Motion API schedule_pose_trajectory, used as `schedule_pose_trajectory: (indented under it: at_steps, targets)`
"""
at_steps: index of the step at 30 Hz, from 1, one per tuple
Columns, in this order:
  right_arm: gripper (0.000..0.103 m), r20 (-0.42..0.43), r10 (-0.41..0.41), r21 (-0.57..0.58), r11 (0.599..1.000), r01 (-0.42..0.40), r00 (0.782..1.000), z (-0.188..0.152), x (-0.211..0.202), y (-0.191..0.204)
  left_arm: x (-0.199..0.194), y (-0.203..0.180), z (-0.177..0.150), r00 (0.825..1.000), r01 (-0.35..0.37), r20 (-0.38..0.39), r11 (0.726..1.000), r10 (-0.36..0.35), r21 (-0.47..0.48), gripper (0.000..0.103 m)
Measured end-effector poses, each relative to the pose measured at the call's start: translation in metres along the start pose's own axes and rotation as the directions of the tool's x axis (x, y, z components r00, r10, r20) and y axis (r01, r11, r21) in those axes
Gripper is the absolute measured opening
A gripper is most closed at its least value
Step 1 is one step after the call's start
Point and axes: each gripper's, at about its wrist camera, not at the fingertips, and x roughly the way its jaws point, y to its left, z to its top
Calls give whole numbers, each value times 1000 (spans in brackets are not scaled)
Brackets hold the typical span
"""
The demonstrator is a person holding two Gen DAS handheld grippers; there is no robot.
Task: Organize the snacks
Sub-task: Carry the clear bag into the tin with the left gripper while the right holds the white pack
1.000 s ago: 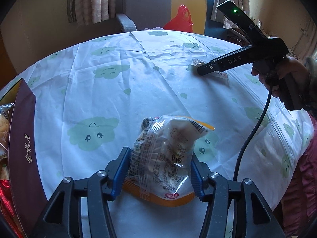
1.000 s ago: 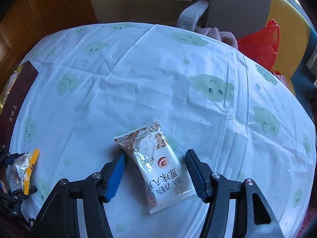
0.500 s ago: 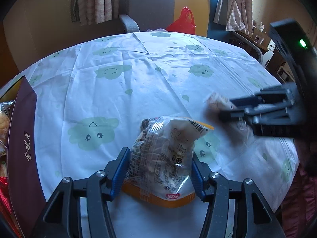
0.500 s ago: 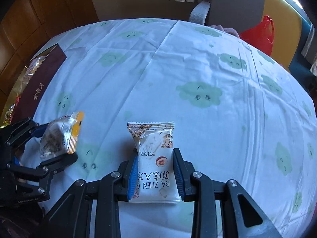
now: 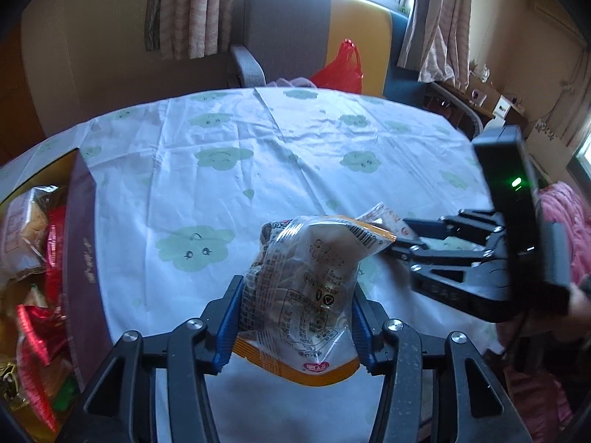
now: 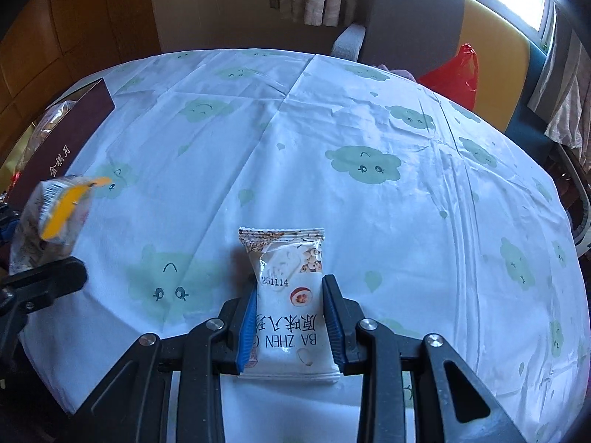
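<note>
Snack packets sit gripped, clear one [image 5: 303, 288] in left claw [image 5: 295, 321], white one [image 6: 290, 302] in right claw [image 6: 290, 326], snack box [image 5: 79, 258] beside.

Black linkage arms, silver screws, blue fingers [image 5: 229, 319]; pink sleeve [image 5: 561, 217].

Tablecloth [image 6: 332, 118] bare across middle and far side: open passage. Snack box [image 5: 79, 258] walls off left edge. Chair [image 5: 288, 37] and red bag [image 5: 341, 70] crowd far rim.
</note>
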Motion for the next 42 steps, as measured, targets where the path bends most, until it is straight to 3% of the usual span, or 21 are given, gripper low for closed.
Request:
schedule_pose_trajectory:
  at_steps: [6,11,15,19,21,25,29,42]
  targets:
    - [34,41,-13,19,1000,13,999,-7,-2,0,-58,39,6,995,-10,99,994,21,-109,53]
    - [33,59,-56,2,998,55,997,-9,-3,7,-97,101,2,980,-93,144,959,135,-266,53]
    - [33,82,-69,15,998,68,994,-12,-4,8,-127,152,-13,944,-225,144,898,297,-377,53]
    - [33,99,-71,25,997,69,992,-14,-5,8,-152,191,-36,892,-342,104,808,440,-480,53]
    - [33,106,-73,33,997,70,992,-15,-5,8,-161,205,-48,868,-385,79,766,490,-514,53]
    - [33,114,-81,37,996,78,990,-17,-6,10,-171,216,-65,839,-433,53,722,542,-540,53]
    - [33,121,-88,42,996,83,989,-18,-6,11,-171,218,-77,833,-444,41,712,551,-544,53]
    - [33,151,-100,35,995,96,983,-22,-8,13,-162,205,-80,850,-431,34,732,526,-528,53]
